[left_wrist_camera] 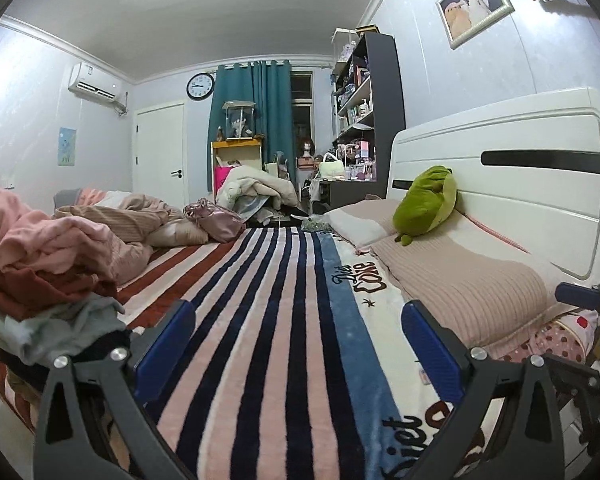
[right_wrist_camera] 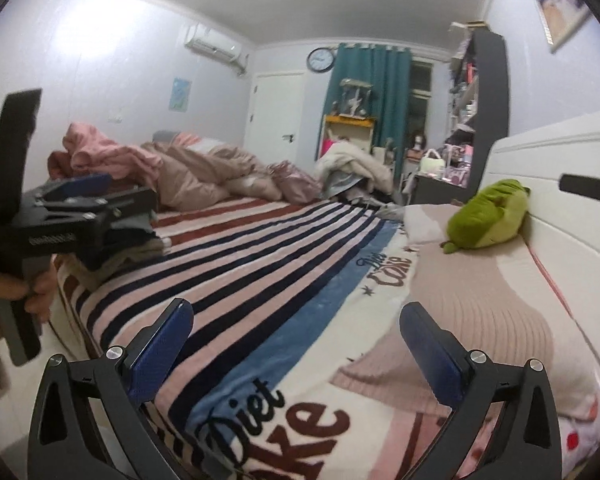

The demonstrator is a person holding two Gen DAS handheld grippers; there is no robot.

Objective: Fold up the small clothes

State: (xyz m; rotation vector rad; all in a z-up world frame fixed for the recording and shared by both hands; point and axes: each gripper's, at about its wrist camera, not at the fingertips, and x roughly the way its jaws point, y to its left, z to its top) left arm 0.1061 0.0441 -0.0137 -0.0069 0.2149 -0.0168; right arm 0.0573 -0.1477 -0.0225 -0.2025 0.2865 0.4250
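Holding both grippers w/ fingers spread & empty – left gripper (left_wrist_camera: 296, 344), right gripper (right_wrist_camera: 296, 344) – over the striped blanket (left_wrist_camera: 268, 300), you'd want a single-layer edge from the clothes pile (left_wrist_camera: 40, 264) at bed's left.

Blanket (left_wrist_camera: 268, 320): pink/navy stripes centre frame, rust-red stripes left, blue band and white edge with brown lettering right. Clothes pile (left_wrist_camera: 48, 256) at left: pink, rust, grey. Plush (left_wrist_camera: 426, 204) green. Pillow (left_wrist_camera: 460, 284) beige ribbed. Curtain (left_wrist_camera: 252, 108) teal. Gripper pads (left_wrist_camera: 168, 340) blue.

Pale walls, teal curtain (left_wrist_camera: 252, 120), white headboard (left_wrist_camera: 500, 184), striped bed (left_wrist_camera: 268, 300).
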